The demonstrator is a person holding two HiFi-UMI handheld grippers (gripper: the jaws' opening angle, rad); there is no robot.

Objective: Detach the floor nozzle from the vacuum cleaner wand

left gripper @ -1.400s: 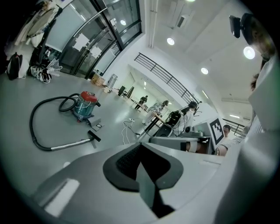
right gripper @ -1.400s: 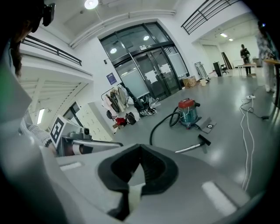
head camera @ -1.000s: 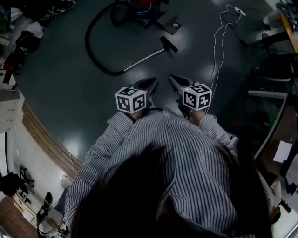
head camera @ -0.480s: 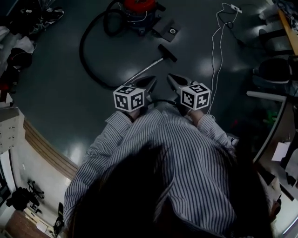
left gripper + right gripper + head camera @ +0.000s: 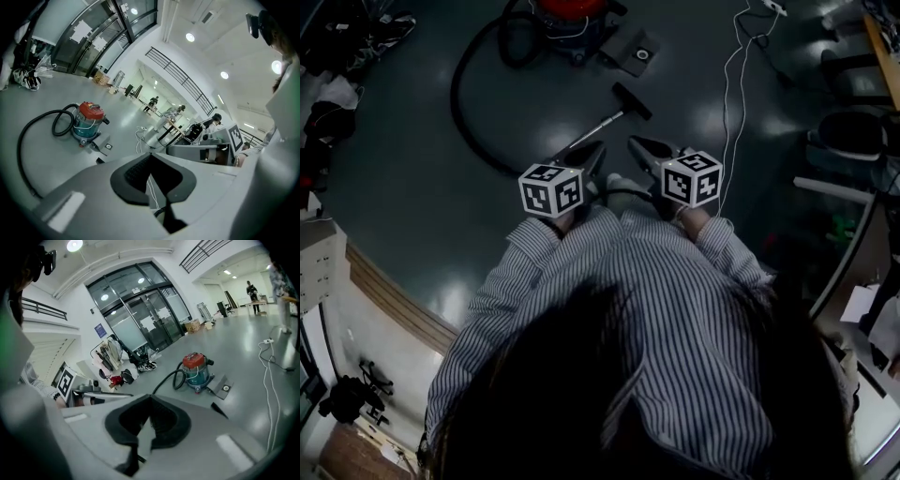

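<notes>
A: Where is the floor nozzle [image 5: 633, 100]?

B: It lies on the dark floor [image 5: 412, 169], at 12 o'clock from the right gripper [image 5: 634, 142]. It is small and black. It sits on the end of the thin silver wand [image 5: 595, 127], and the two look joined.

A: Where does the wand go?

B: It slants down toward 7 o'clock from the nozzle. Its low end goes behind the left gripper [image 5: 598, 150]. From there a black hose [image 5: 461, 103] bends round at 10 o'clock. It goes up to the vacuum cleaner [image 5: 572, 11], the one with the red top, at 11 o'clock by the top edge.

A: Are the grippers holding anything?

B: No. In the left gripper view the two jaws are pressed together with nothing in them. The right gripper view shows the same: jaws together, nothing held. Both grippers are up in the air, side by side. They do not touch the nozzle or the wand.

A: What else is on the floor?

B: A flat grey plate [image 5: 630, 49] lies just beside the vacuum cleaner, at its 4 o'clock. A thin white cable [image 5: 733, 94] runs along the floor at 1 o'clock from the right gripper.

A: Who has the grippers?

B: A person in a striped shirt [image 5: 628, 300], with one gripper in each hand.
</notes>
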